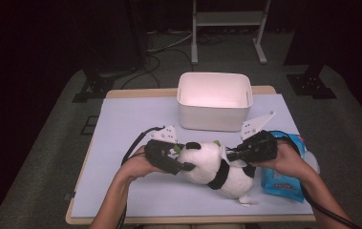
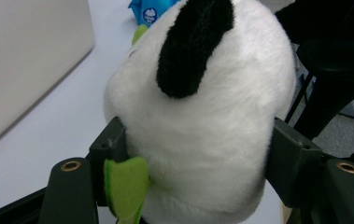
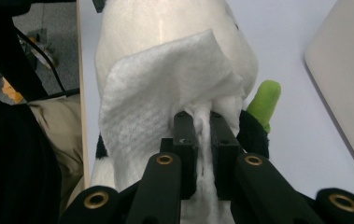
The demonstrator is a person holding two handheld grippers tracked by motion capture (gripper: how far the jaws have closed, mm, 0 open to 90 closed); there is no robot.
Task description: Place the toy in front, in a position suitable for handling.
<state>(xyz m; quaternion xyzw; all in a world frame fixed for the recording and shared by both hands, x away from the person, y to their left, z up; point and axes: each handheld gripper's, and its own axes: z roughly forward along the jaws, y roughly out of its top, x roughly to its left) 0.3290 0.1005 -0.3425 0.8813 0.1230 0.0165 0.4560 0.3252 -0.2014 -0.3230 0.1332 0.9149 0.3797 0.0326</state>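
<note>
**Panda toy gripped at the head, white wipe pinched against its body**

A plush panda [image 1: 217, 169] lies on its side on the pale blue mat of the table [image 1: 135, 119], near the front edge and between the person's two hands. Its head points toward the left hand-held gripper [image 1: 182, 156], its body toward the right one.

The left hand-held gripper is clamped on the panda's head — in the left gripper view the two black jaws press into the white fur on either side, just below a black ear [image 2: 194, 44]. A green felt leaf [image 2: 125, 186] sticks out beside one jaw.

The right hand-held gripper [image 1: 230, 155] is clenched tight on a white wipe [image 3: 165, 93]. In the right gripper view the wipe is bunched between the closed jaws and spreads out over the panda's white back, lying against the fur. A second bit of green felt [image 3: 263, 102] shows past the jaws, next to a black limb of the toy.

A blue packet of wipes [image 1: 283, 171] lies on the table at the right, just beside the right hand — partly under the wrist. A white bin [image 1: 214, 102] stands at the far side of the mat, behind the toy and apart from it.
</note>
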